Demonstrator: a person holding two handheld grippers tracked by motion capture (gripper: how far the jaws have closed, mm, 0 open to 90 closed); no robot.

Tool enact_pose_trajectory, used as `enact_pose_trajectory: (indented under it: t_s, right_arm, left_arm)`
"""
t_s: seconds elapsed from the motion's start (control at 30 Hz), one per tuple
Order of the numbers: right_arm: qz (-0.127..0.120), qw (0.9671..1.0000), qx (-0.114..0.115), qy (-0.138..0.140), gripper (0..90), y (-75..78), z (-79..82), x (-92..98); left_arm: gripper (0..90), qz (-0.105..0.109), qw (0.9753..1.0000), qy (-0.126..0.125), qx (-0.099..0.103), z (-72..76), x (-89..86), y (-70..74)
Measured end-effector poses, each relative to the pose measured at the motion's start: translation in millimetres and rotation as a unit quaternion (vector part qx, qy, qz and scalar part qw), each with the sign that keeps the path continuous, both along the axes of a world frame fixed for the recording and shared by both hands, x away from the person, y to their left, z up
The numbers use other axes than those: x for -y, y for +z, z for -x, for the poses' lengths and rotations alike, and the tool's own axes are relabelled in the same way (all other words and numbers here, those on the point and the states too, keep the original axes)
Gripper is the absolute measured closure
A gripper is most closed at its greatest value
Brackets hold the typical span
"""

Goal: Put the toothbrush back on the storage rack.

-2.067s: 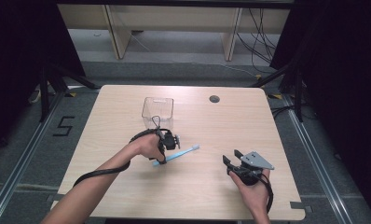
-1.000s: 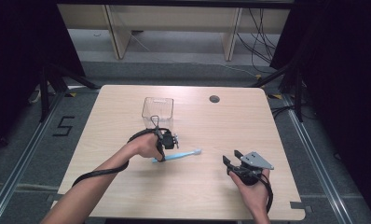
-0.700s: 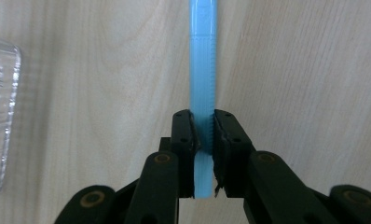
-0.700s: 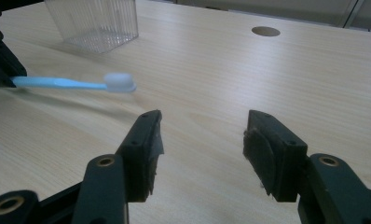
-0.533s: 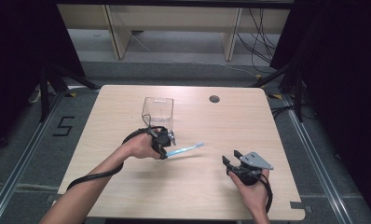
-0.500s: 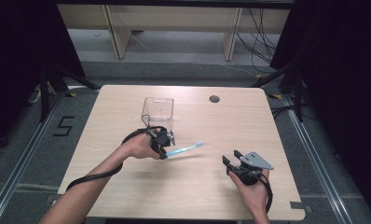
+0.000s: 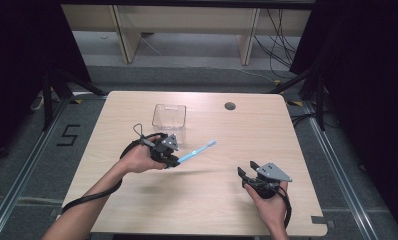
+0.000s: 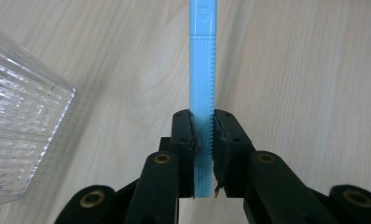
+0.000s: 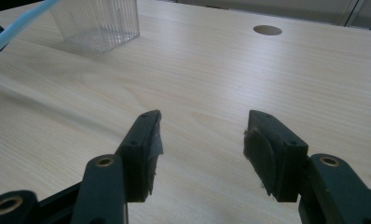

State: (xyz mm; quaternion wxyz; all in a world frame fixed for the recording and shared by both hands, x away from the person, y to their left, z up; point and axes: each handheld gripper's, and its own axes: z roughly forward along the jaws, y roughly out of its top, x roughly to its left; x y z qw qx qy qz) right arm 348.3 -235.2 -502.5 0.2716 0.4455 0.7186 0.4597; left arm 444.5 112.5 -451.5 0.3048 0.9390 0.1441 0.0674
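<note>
Now toothbrush (image 7: 197, 151) lifted higher by left gripper (image 7: 171, 156).

Our left gripper (image 7: 171, 161) is raised above mid-table, its jaws clamped together, the left hand (image 7: 142, 159) wrapped round its body and the forearm running back to the near-left edge. Our right gripper (image 7: 248, 176) sits low at the near right, jaws spread wide apart, gripped by the right hand (image 7: 268, 206).

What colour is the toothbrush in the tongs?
Light blue. The toothbrush, held by the left tongs, shows best in the left gripper view.
</note>
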Motion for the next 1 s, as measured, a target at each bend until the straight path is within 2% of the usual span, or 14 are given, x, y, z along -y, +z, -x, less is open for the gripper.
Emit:
enact_pose_trajectory:
  t_s: [0.17, 0.23, 0.27, 0.3, 0.4, 0.47, 0.5, 0.63, 0.7, 0.73, 0.83, 0.87, 0.93, 1.0]
  right_arm:
    - [0.003, 1.0000, 0.004, -0.003, 45.9, 0.3, 0.2, 0.0]
    - [-0.001, 1.0000, 0.006, 0.000, 45.9, 0.4, 0.2, -0.8]
    - [-0.003, 1.0000, 0.004, 0.002, 45.9, 0.7, 0.5, -1.5]
    - [-0.014, 0.9999, 0.000, 0.002, 45.9, 1.0, 0.9, -3.7]
    - [-0.008, 0.9999, 0.009, 0.004, 46.0, 2.5, 0.9, -5.3]
    - [-0.007, 0.9998, 0.016, 0.012, 46.0, 3.3, -0.2, -8.0]
    - [-0.024, 0.9996, 0.002, 0.016, 46.0, 3.7, 0.3, -11.8]
    - [-0.020, 0.9996, 0.003, 0.021, 46.2, 6.5, 1.0, -17.7]
    - [-0.036, 0.9990, 0.008, 0.024, 46.3, 8.1, 0.6, -22.6]
    - [-0.026, 0.9990, 0.020, 0.029, 46.3, 9.1, -1.1, -22.1]
    - [-0.026, 0.9987, 0.023, 0.037, 46.5, 12.9, -2.4, -26.5]
    - [-0.033, 0.9985, 0.016, 0.040, 46.6, 13.4, -2.3, -28.4]
    - [-0.040, 0.9984, 0.012, 0.038, 47.1, 16.1, -0.8, -32.4]
    - [-0.038, 0.9976, 0.031, 0.048, 47.7, 18.3, -2.8, -35.0]
  left_arm:
    - [78.5, 0.029, 0.9994, 0.009, 0.018, 3.9, -8.9, -0.7]
    - [78.5, 0.062, 0.9973, 0.024, 0.030, 7.8, -12.8, -2.3]
    - [78.5, 0.062, 0.9973, 0.024, 0.030, 7.8, -12.8, -2.3]
    - [78.6, 0.085, 0.9951, 0.033, 0.038, 10.2, -15.8, -2.9]
    - [78.6, 0.091, 0.9940, 0.035, 0.050, 11.9, -19.8, -2.5]
    - [78.6, 0.127, 0.9888, 0.058, 0.053, 15.7, -21.7, -5.9]
    - [78.5, 0.136, 0.9869, 0.066, 0.055, 17.0, -23.8, -6.7]
    - [78.6, 0.158, 0.9822, 0.082, 0.059, 20.4, -29.6, -9.8]
    - [78.6, 0.168, 0.9795, 0.091, 0.064, 22.5, -33.1, -11.3]
    - [78.6, 0.175, 0.9778, 0.096, 0.063, 23.7, -35.1, -12.7]
    - [78.6, 0.192, 0.9728, 0.110, 0.069, 26.5, -38.9, -15.2]
    - [78.6, 0.199, 0.9701, 0.117, 0.075, 27.9, -40.6, -16.3]
    - [78.6, 0.206, 0.9678, 0.124, 0.074, 29.9, -42.5, -17.2]
    - [78.6, 0.212, 0.9646, 0.135, 0.081, 32.7, -43.1, -18.5]
